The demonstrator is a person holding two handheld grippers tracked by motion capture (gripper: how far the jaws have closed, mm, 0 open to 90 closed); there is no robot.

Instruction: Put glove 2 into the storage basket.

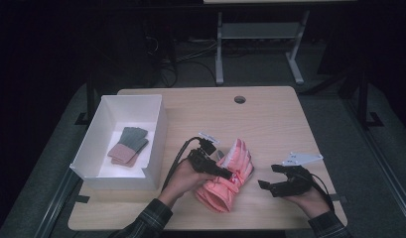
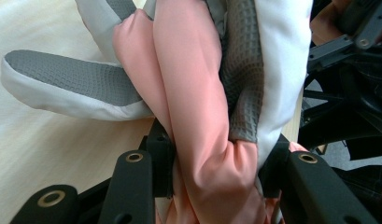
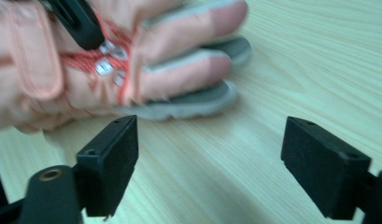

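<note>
Pale wood worktop (image 1: 270, 119) carries everything, with dark floor around it. Between the left gripper's (image 1: 229, 174) two jaws sits a bunched pink glove (image 1: 229, 178), pinched tight where pink fabric meets grey palm. The right gripper (image 1: 270, 176) stands just beside it, its two jaws spread wide with bare wood between them. Farther left, one white box (image 1: 91, 148) holds two folded cloths (image 1: 128, 145), grey and pink.

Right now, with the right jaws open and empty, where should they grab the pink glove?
Likely the pink glove cuff end nearest the person, approached from its right. The left gripper already pinches mid-glove, and the cuff is bulky and unobstructed facing the right gripper.
</note>
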